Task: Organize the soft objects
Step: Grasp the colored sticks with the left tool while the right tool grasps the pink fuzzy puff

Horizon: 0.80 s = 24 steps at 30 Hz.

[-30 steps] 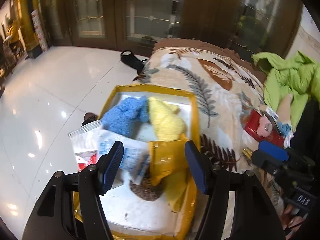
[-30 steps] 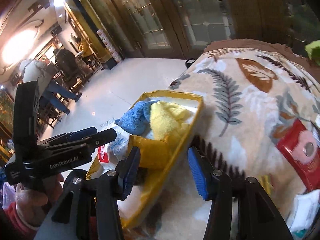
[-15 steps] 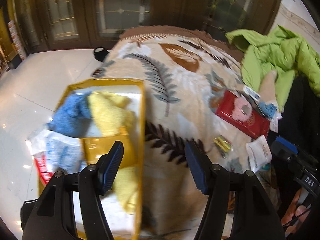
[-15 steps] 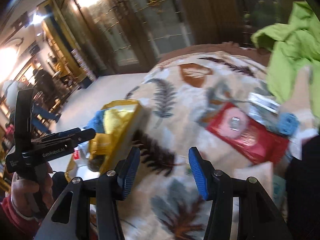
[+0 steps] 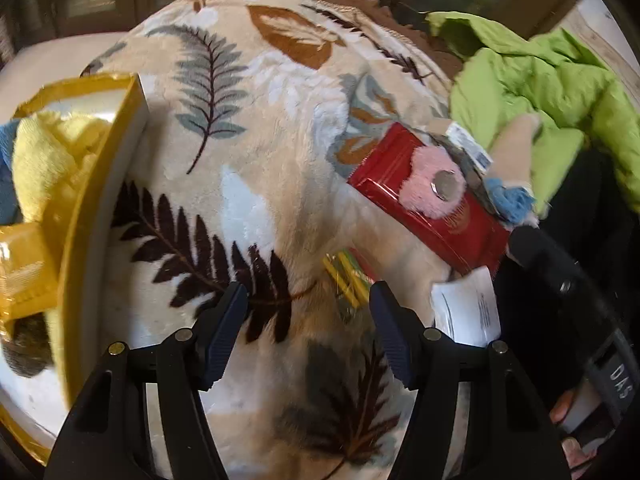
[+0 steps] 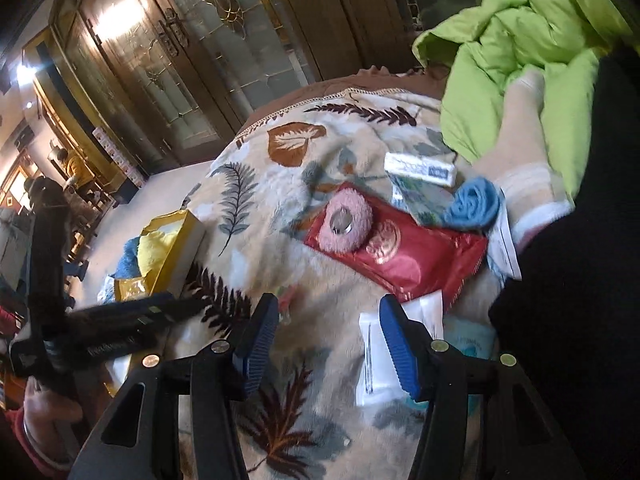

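Progress looks partial to me: the yellow-rimmed rectangular storage box at the left edge of the leaf-patterned plush blanket already holds one fluffy yellow cloth and one blue fluffy cloth, so two soft things seem sorted. Left out on the blanket, to the right, I count one pink fuzzy ring with a metal disc in its middle, lying on one red foil packet, and one rolled blue cloth just beyond the packet's far right end. One lime-green puffy jacket is heaped at the far right, and one small white paper packet lies near my right side. My left gripper hangs over bare blanket with its two blue pads spread and nothing between them. My right gripper is also spread; its jaws have just been opening, and they are empty, aimed toward the pink ring. I judge at least two soft items remain to move.
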Each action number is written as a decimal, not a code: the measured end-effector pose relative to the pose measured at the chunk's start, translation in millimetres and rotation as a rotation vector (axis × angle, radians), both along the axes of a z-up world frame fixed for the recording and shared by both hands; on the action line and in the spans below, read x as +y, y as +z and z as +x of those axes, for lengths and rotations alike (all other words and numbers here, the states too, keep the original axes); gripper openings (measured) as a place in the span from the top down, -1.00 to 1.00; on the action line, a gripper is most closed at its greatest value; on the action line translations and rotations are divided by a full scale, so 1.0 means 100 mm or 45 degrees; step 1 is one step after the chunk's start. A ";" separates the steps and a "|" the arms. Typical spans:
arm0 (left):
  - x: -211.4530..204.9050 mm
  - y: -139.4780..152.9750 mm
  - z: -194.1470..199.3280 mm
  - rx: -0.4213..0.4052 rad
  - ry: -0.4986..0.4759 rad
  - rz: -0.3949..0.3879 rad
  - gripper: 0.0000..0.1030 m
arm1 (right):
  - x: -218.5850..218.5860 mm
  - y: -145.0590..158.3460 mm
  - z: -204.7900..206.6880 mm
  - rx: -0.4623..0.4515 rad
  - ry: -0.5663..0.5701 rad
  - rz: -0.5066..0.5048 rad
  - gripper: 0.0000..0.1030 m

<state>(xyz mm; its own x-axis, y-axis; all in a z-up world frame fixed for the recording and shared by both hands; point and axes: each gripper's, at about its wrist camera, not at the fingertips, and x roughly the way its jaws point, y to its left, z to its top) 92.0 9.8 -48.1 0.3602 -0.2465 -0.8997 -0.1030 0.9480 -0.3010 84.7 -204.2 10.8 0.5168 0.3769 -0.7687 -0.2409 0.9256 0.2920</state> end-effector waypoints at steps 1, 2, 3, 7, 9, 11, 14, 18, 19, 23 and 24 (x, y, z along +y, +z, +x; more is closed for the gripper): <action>-0.01 -0.03 0.02 0.010 0.010 -0.007 -0.22 | 0.03 0.02 0.06 -0.016 -0.001 -0.020 -0.13; -0.04 -0.08 0.05 0.027 0.018 -0.015 -0.22 | 0.05 0.03 0.10 -0.024 0.003 -0.029 -0.16; -0.06 -0.11 0.06 0.036 0.020 -0.015 -0.22 | 0.09 0.04 0.17 -0.037 0.009 -0.047 -0.20; -0.18 -0.22 0.11 0.066 0.001 0.006 -0.22 | 0.17 0.00 0.41 -0.053 0.012 -0.111 -0.22; -0.22 -0.24 0.13 0.067 0.000 0.021 -0.34 | 0.20 -0.07 0.54 -0.041 0.008 -0.134 -0.22; -0.25 -0.24 0.16 0.065 -0.002 0.031 -0.42 | 0.24 -0.14 0.65 -0.020 0.012 -0.151 -0.22; -0.31 -0.25 0.18 0.064 -0.019 0.069 -0.47 | 0.30 -0.25 0.76 0.011 0.027 -0.172 -0.22; -0.31 -0.27 0.20 0.020 -0.051 0.088 -0.47 | 0.41 -0.38 0.83 0.034 0.064 -0.228 -0.22; -0.30 -0.26 0.20 0.011 -0.053 0.089 -0.39 | 0.45 -0.42 0.85 0.043 0.077 -0.257 -0.20; -0.16 -0.26 0.19 -0.014 -0.058 0.078 0.63 | 0.48 -0.55 0.89 0.078 0.089 -0.301 0.37; -0.10 -0.27 0.19 -0.013 -0.050 0.047 0.69 | 0.48 -0.55 0.89 0.074 0.091 -0.306 0.38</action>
<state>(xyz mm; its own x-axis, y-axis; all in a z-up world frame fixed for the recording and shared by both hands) 111.1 0.3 -75.0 0.3600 -0.2277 -0.9048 -0.0623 0.9617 -0.2668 173.5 -156.2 -44.5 0.4480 0.2134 -0.8682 -0.2972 0.9514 0.0805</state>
